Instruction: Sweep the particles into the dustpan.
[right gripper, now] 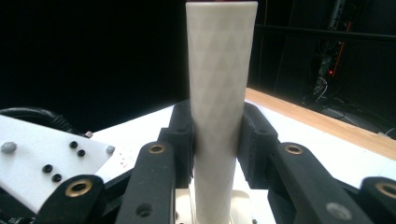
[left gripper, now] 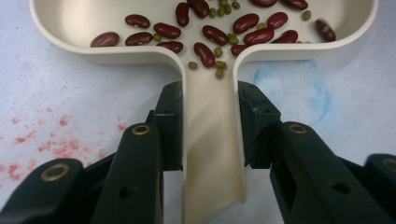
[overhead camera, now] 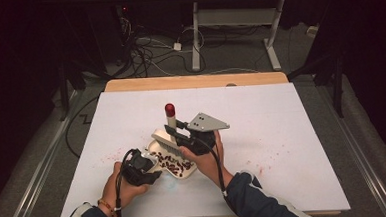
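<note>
A cream dustpan [overhead camera: 159, 151] lies on the white table sheet near the front middle. It holds several red kidney beans [left gripper: 215, 35] and small green beans [left gripper: 218, 51]. My left gripper [left gripper: 212, 126] is shut on the dustpan's handle [left gripper: 212, 163], one jaw pressed to each side; it is also seen from above as the left gripper [overhead camera: 152, 171]. My right gripper [right gripper: 217, 140] is shut on the cream handle [right gripper: 219, 84] of a brush. The brush [overhead camera: 170, 120] stands upright with a red tip on top and its bristle head [overhead camera: 164, 142] at the pan's far edge, with the right gripper [overhead camera: 178, 133] beside it.
Red speckle stains [left gripper: 56, 144] and a blue smudge [left gripper: 303, 88] mark the white sheet [overhead camera: 282, 134]. A wooden table edge [overhead camera: 194, 82] runs along the far side. Beyond it, cables [overhead camera: 148, 51] and another table's legs [overhead camera: 195, 38] are on the floor.
</note>
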